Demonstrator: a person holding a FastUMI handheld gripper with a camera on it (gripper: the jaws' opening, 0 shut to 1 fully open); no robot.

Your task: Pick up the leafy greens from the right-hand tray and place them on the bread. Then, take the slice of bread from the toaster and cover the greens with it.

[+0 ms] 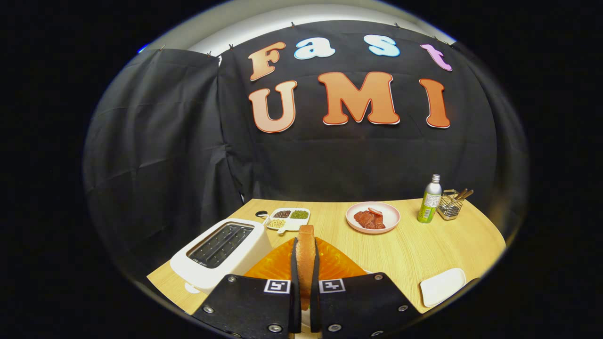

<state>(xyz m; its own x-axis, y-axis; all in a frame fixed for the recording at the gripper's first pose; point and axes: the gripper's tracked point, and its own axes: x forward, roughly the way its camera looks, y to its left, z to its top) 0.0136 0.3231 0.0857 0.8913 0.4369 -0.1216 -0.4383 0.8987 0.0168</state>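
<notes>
Above the near edge of the wooden table (pixel 405 249), my claw (pixel 305 278) pinches a slice of bread (pixel 305 256) upright, edge-on, both fingers pressed flat against its two faces. The slice rises past my fingertips, its crust topmost, and hangs over an orange plate (pixel 337 266) that spreads out to either side just beyond my fingers. What lies on that plate directly under the bread is hidden by my own claw, so I cannot tell whether the greens sit there.

Just left of the plate stands the white toaster (pixel 221 254), its two slots open and dark; its near corner comes close to the table's front edge. Behind it, a small white divided dish (pixel 288 219) holds three heaps of beans or grains. Farther back, near the table's middle, a pink plate (pixel 372 216) carries red slices of meat, well apart from my bread. At the far right corner a green bottle (pixel 430 199) with a silver cap stands upright beside a wire basket (pixel 450 205) holding brown sticks. A white rectangular tray (pixel 443 286) lies close to the right front edge, bare on top.

The widest bare stretch of wood runs between the orange plate, the pink plate and the white tray. Black cloth closes the booth behind the table and at its left.
</notes>
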